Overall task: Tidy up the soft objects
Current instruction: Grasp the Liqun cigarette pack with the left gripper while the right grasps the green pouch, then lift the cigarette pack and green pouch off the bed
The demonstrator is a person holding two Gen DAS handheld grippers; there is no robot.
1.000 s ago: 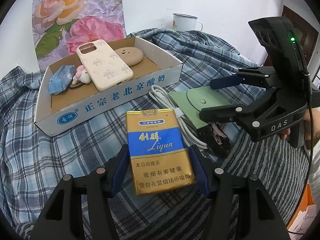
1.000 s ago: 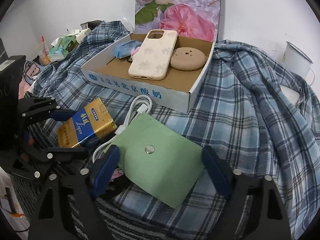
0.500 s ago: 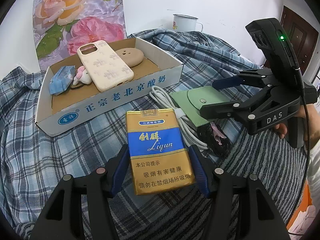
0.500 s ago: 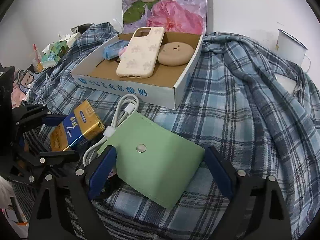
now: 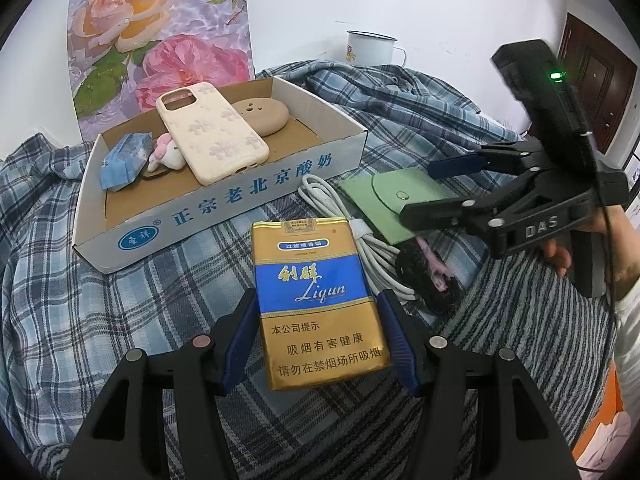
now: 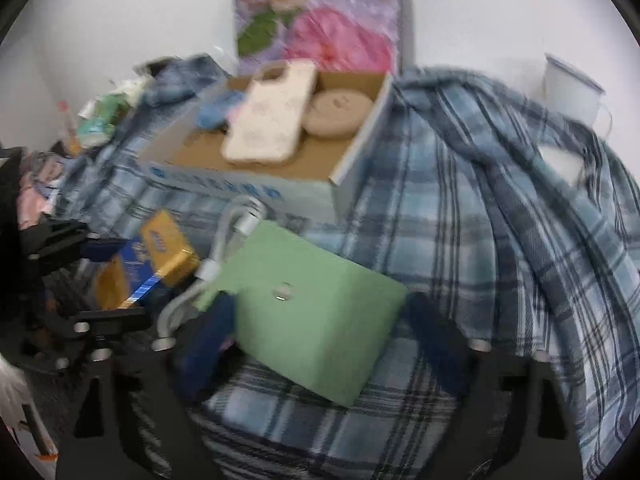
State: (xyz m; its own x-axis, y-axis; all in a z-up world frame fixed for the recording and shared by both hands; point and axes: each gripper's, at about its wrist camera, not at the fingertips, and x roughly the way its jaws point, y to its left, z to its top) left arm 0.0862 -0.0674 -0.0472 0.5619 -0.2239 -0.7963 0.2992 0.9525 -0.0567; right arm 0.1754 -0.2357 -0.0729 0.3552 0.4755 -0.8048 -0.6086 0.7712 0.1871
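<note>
My left gripper is shut on a gold and blue cigarette pack, its blue pads pressed against both long sides. My right gripper hovers over a green snap pouch lying on the plaid bedding. Its jaws are opening and straddle the pouch without pressing on it. The right wrist view is blurred. A cardboard box behind holds a cream phone case, a beige round cushion, a blue tissue pack and a small plush.
A coiled white cable and a black fuzzy item lie between the pack and the pouch. A white enamel mug stands at the back by the wall. A flower picture leans behind the box. A hand holds the right gripper.
The right gripper's jaws have spread wider around the green pouch, and its view has rolled a little and gone blurry. The left gripper and the cigarette pack have stayed put.
</note>
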